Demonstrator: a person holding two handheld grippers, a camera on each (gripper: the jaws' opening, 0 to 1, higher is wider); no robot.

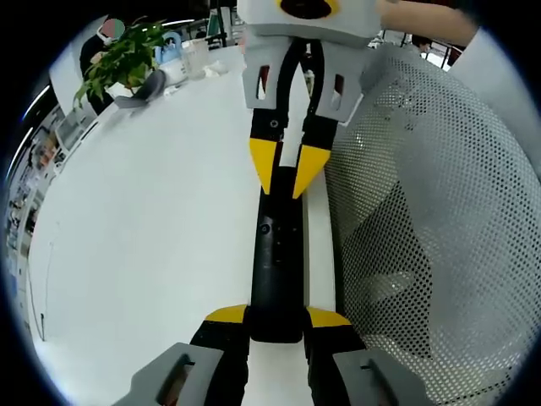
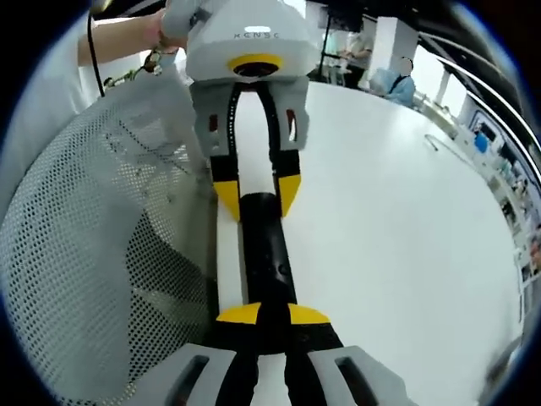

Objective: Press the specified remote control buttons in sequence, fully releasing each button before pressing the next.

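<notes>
Remote control [image 1: 275,271] (slim, matte black bar) between yellow-tipped jaws

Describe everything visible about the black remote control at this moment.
The remote control is a long, slim bar of matte black plastic with small round buttons faintly visible along its top face. It is held lengthwise between the two grippers over a white table, beside a white mesh basket. The left gripper clamps one end; the right gripper closes its yellow-tipped fingers over the other end. Whether it rests on the table is unclear.
</notes>
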